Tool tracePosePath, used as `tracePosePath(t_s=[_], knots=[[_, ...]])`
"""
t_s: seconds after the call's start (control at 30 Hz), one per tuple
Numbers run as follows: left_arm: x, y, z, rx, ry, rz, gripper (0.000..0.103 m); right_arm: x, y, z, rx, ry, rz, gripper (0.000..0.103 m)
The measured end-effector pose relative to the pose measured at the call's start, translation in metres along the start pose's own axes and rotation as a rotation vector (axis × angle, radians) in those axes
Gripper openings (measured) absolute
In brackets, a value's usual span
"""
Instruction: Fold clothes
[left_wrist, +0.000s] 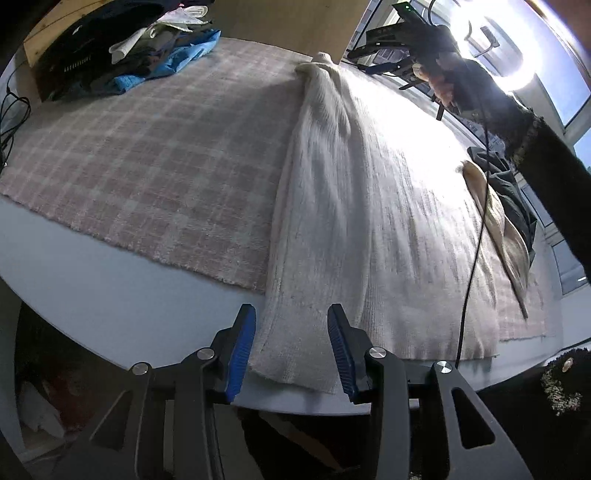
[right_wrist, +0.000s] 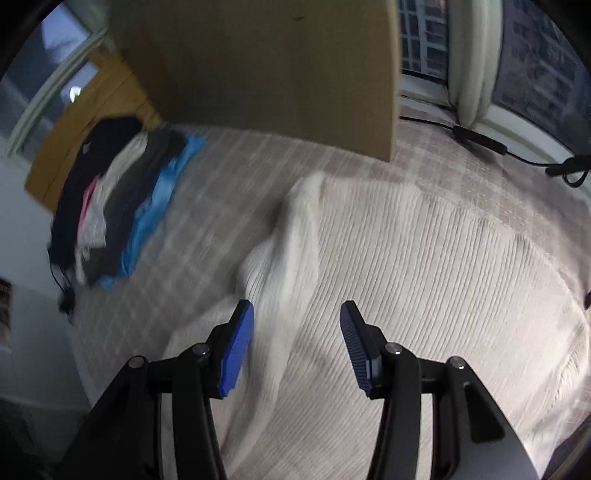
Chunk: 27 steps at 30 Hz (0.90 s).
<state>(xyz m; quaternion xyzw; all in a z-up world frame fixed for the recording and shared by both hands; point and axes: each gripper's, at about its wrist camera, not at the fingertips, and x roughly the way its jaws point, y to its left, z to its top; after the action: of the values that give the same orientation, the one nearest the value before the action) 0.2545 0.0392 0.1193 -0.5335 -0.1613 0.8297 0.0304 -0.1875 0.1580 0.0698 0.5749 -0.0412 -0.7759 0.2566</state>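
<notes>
We are laying a cream ribbed knit sweater flat on the pink plaid blanket that covers the counter, so that its length runs from the near edge toward the cardboard board at the back; spread this way, it is giving us straight edges to fold along. One side is already lying doubled over the body in a long raised band, which we are judging to be a first lengthwise fold.

We are holding the left gripper partly open over the near hem, its blue pads standing on either side of the folded band without pressing on it. The right gripper is likewise partly open and empty, hanging above the middle of the sweater, blurred in its own view.

The knit is looking soft and thick, with fine ribs and a few gentle wrinkles; the far end is bunching into a small peak. A pile of other clothes, dark, grey and blue, is waiting at the far left corner, well apart.
</notes>
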Motion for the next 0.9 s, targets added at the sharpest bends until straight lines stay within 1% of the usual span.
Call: tracePosePath(t_s=[0.07, 0.17, 0.2, 0.23, 0.27, 0.3, 0.33, 0.37, 0.4, 0.43, 0.47, 0.5, 0.53, 0.57, 0.6, 0.63, 0.67, 0.73, 0.77, 0.8, 0.83, 0.9], knots=[[0.001, 0.0, 0.003, 0.009, 0.005, -0.012, 0.038, 0.015, -0.004, 0.007, 0.028, 0.031, 0.021, 0.048], [0.008, 0.0, 0.005, 0.024, 0.022, 0.016, 0.038, 0.044, -0.006, 0.006, 0.038, 0.093, 0.036, 0.048], [0.01, 0.0, 0.004, 0.023, 0.031, 0.024, 0.038, 0.051, -0.007, 0.002, 0.045, 0.112, 0.063, 0.048], [0.011, 0.001, 0.004, 0.019, 0.035, 0.024, 0.038, 0.057, -0.007, -0.001, 0.05, 0.125, 0.094, 0.045], [0.011, 0.003, 0.004, 0.014, 0.039, 0.022, 0.038, 0.061, -0.004, -0.004, 0.051, 0.137, 0.132, 0.022], [0.01, 0.004, 0.004, 0.006, 0.041, 0.017, 0.038, 0.062, 0.0, -0.005, 0.042, 0.147, 0.162, 0.008], [0.009, 0.006, 0.003, -0.001, 0.041, 0.011, 0.038, 0.061, 0.004, -0.006, 0.034, 0.15, 0.183, 0.008], [0.006, 0.007, 0.002, -0.01, 0.038, 0.008, 0.038, 0.055, 0.007, -0.006, 0.026, 0.127, 0.179, 0.008], [0.003, 0.009, 0.002, -0.021, 0.036, 0.006, 0.038, 0.048, 0.006, -0.002, 0.026, 0.085, 0.16, 0.007], [0.001, 0.011, 0.0, -0.032, 0.034, 0.003, 0.038, 0.045, 0.004, 0.002, 0.022, 0.059, 0.118, 0.007], [-0.002, 0.013, -0.001, -0.042, 0.032, 0.0, 0.038, 0.046, 0.005, 0.005, 0.001, 0.064, 0.063, 0.008], [-0.004, 0.015, -0.003, -0.051, 0.03, 0.001, 0.038, 0.049, 0.007, 0.006, -0.022, 0.092, 0.037, 0.009], [-0.005, 0.016, -0.005, -0.057, 0.028, 0.002, 0.038, 0.051, 0.01, 0.005, -0.039, 0.112, 0.011, 0.014], [-0.006, 0.017, -0.007, -0.062, 0.027, 0.002, 0.038, 0.05, 0.015, 0.002, -0.067, 0.12, -0.036, 0.024], [-0.007, 0.018, -0.009, -0.067, 0.026, 0.0, 0.038, 0.048, 0.021, -0.001, -0.093, 0.116, -0.083, 0.028], [-0.006, 0.02, -0.01, -0.071, 0.026, 0.001, 0.038, 0.041, 0.027, -0.004, -0.117, 0.074, -0.129, 0.032], [-0.005, 0.022, -0.011, -0.076, 0.029, 0.004, 0.038, 0.031, 0.035, -0.009, -0.143, 0.028, -0.158, 0.036], [-0.002, 0.027, -0.012, -0.087, 0.034, -0.002, 0.038, 0.018, 0.047, -0.018, -0.171, -0.002, -0.127, 0.037], [0.001, 0.027, -0.011, -0.088, 0.037, 0.002, 0.038, 0.015, 0.057, -0.024, -0.194, 0.003, -0.09, 0.037], [0.005, 0.024, -0.006, -0.086, 0.039, 0.009, 0.038, 0.016, 0.07, -0.03, -0.226, 0.033, -0.054, 0.037], [0.006, 0.023, -0.006, -0.081, 0.041, 0.01, 0.038, 0.02, 0.082, -0.036, -0.254, 0.064, -0.036, 0.037], [0.007, 0.021, -0.006, -0.068, 0.043, 0.015, 0.038, 0.031, 0.105, -0.047, -0.306, 0.11, -0.027, 0.038]])
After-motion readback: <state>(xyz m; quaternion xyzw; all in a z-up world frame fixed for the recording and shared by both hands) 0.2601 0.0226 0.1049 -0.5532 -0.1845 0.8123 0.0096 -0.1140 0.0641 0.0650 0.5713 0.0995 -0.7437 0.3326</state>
